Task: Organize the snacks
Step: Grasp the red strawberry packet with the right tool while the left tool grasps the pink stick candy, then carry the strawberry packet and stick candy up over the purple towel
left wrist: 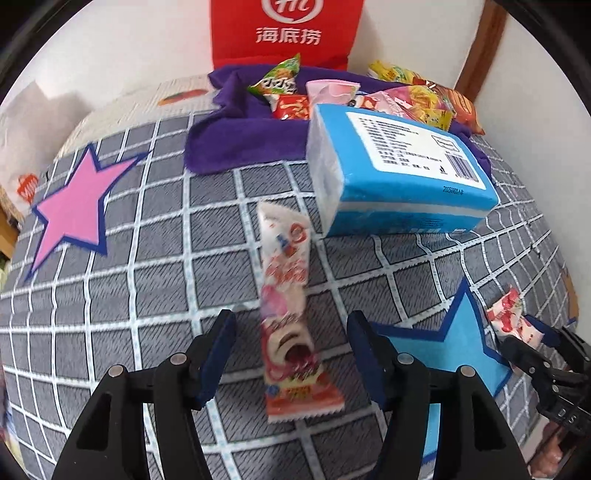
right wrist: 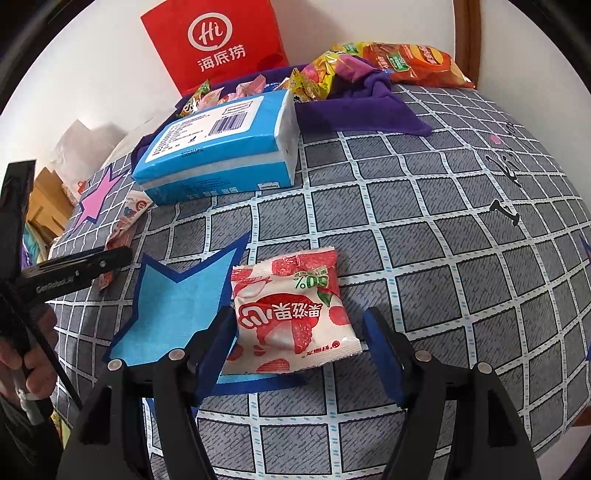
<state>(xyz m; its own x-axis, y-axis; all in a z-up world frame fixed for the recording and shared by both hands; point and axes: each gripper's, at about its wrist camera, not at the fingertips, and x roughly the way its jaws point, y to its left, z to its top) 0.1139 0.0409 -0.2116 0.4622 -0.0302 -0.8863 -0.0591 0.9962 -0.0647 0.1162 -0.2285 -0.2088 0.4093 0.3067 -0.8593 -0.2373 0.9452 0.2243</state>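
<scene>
The long pink-and-white wrapped snack bar is lying on the grey checked bedspread, between the spread fingers of my left gripper, which are not touching it. The square strawberry snack packet is lying between the spread fingers of my right gripper, overlapping a blue star patch. Beyond both, a blue tissue pack is resting by a purple cloth piled with assorted snack packets, and a red paper bag is standing at the wall.

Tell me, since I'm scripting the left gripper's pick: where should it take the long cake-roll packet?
Grip the long cake-roll packet across its narrow width, at the lower middle. It lies flat on the checked bedspread, lengthwise between the open jaws of the left gripper, so come straight down from above.
</scene>
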